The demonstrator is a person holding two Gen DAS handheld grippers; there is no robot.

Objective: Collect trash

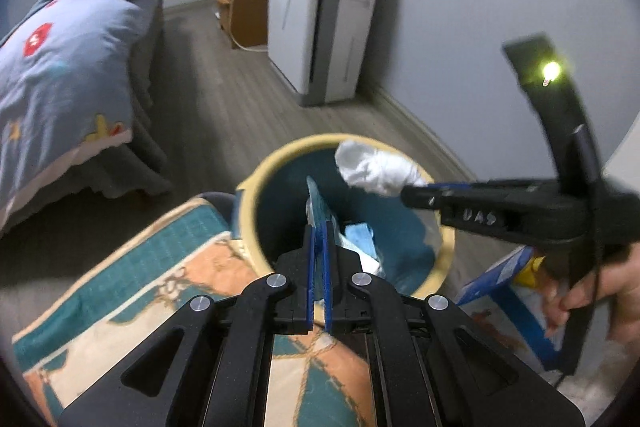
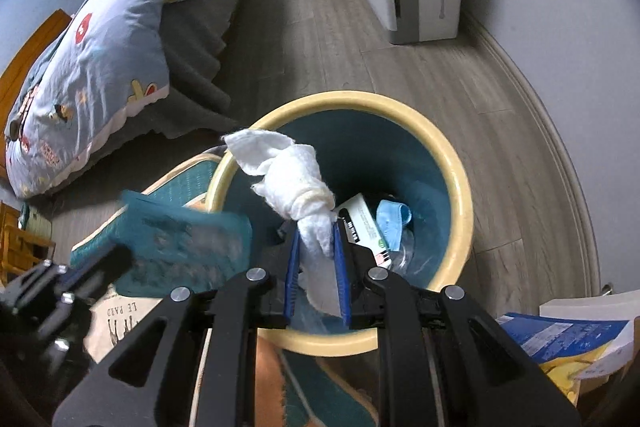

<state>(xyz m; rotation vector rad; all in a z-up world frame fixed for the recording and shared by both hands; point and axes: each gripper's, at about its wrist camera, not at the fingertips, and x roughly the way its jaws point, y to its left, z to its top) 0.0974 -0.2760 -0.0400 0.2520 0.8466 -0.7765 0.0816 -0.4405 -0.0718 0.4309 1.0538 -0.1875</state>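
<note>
The bin [image 2: 460,187] is looking like smooth plastic, cream rim with a slight sheen, teal inside. The white wad [image 2: 296,179] is showing up as soft crumpled tissue or cloth, kinda fuzzy at the edges. The teal packet [image 2: 184,247] is coming across as thin printed film, blurred though. Gripper [image 2: 316,267] arms are looking matt black plastic with shiny metal rivets, and blue ribbed pads [image 2: 292,275]. Floor [image 2: 320,27] is reading as matt grey wood-look planks. The rug [image 1: 120,287] is looking woven, the quilt [image 2: 100,67] soft cotton, and the box [image 2: 364,223] in the bin glossy card.
</note>
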